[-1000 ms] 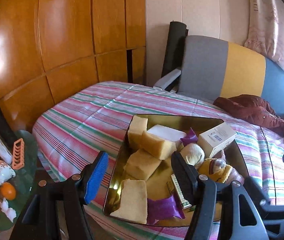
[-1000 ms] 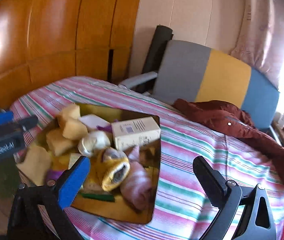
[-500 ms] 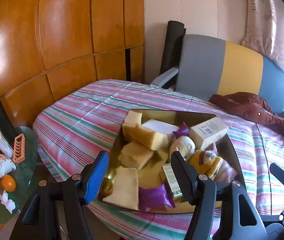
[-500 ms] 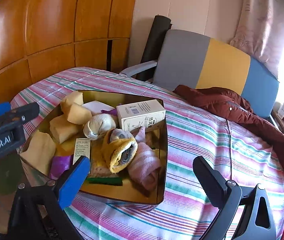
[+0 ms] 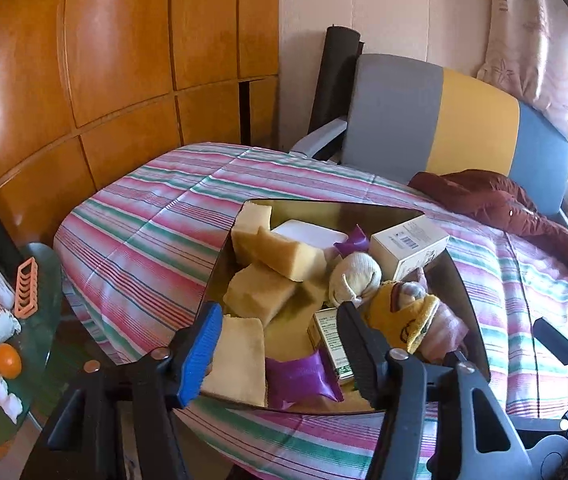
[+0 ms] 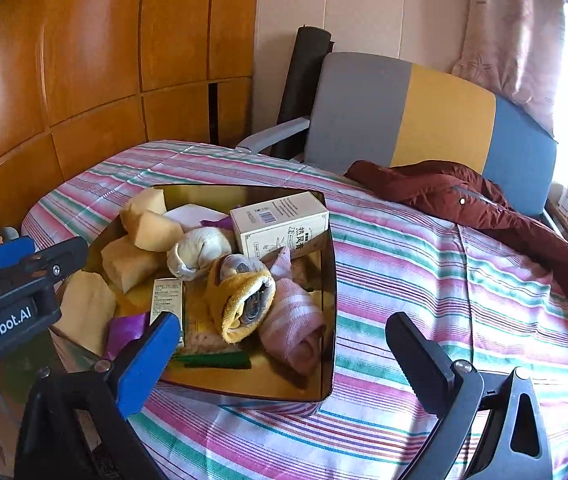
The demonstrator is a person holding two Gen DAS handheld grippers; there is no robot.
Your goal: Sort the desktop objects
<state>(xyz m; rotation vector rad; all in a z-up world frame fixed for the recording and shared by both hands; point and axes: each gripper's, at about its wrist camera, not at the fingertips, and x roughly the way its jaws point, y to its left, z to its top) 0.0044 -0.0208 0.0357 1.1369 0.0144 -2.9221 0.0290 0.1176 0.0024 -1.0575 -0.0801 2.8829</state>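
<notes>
Both my jaws are wide apart, holding nothing. Left gripper (image 5: 280,344) and right gripper (image 6: 284,348) hover near the tray (image 6: 330,280) on the striped bed, sponges (image 5: 258,294), socks (image 6: 244,300) and boxes (image 6: 280,224) all jumbled. I'd drop straight onto one loose piece.

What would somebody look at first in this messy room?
Probably the shiny gold tray in the middle of the striped bedcover, heaped with yellow sponge blocks, rolled socks and a white box. Behind it stands a grey, yellow and blue chair with a dark red jacket lying in front of it. Both open tongs, left and right, hang just in front of the tray, holding nothing.
</notes>
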